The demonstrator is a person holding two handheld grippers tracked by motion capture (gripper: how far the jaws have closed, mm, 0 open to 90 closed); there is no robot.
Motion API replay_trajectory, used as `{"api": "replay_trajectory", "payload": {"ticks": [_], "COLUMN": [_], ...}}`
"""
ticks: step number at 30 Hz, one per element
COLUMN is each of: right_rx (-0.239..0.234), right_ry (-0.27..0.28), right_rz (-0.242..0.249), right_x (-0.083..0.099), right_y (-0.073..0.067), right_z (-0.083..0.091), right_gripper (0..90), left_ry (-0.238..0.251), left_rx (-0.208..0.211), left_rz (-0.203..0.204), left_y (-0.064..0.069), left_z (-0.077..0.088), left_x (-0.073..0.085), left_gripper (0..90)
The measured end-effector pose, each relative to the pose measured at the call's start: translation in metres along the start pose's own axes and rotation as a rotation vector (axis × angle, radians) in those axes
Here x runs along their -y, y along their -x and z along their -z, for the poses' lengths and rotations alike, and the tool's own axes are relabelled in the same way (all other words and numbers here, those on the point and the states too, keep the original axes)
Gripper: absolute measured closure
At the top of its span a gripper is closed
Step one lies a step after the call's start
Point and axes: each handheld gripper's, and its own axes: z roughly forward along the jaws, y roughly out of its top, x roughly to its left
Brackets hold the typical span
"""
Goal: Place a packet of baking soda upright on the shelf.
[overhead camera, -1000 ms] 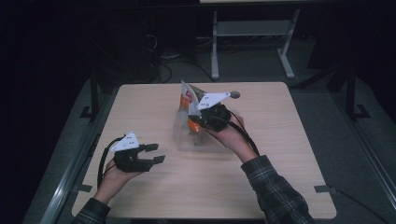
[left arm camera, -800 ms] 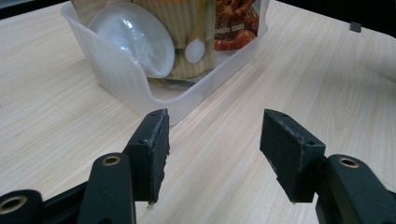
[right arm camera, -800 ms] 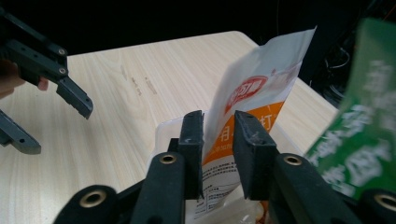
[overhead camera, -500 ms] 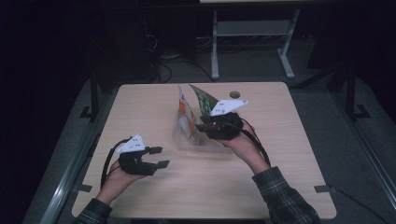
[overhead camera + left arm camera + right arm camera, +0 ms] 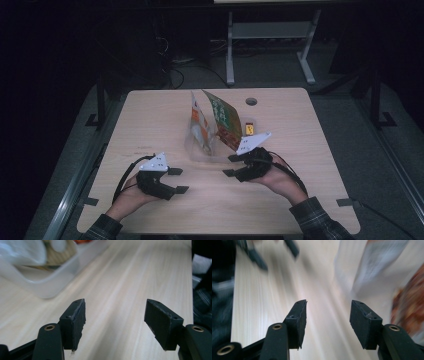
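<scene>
At mid-table the packets [image 5: 220, 122] stand in a clear tray [image 5: 197, 150], thin, light and crinkly; pinch one by its top edge. Your right gripper [image 5: 231, 165], just beside the tray, and left gripper [image 5: 177, 180] have been opening, both empty

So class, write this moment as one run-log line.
left gripper: open, empty | right gripper: jaws just opening, empty | snack packets: upright in clear container | table
</scene>
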Motion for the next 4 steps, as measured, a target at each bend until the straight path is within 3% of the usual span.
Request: {"api": "replay_trajectory", "payload": {"ticks": [1,4], "right_rx": [-0.003,-0.028], "right_ry": [-0.033,-0.040], "right_rz": [0.005,0.006], "right_x": [0.0050,0.0132], "right_y": [-0.0010,-0.0019], "right_z": [-0.0026,-0.0041], "right_gripper": [44.4,41.8], "left_ry": [-0.003,-0.020], "left_rx": [0.003,0.013], "left_rz": [0.002,-0.010], "left_y": [0.0014,0.0021], "left_z": [-0.0013,-0.0029], "left_x": [0.0003,-0.0003], "left_gripper": [32.3,31.6]}}
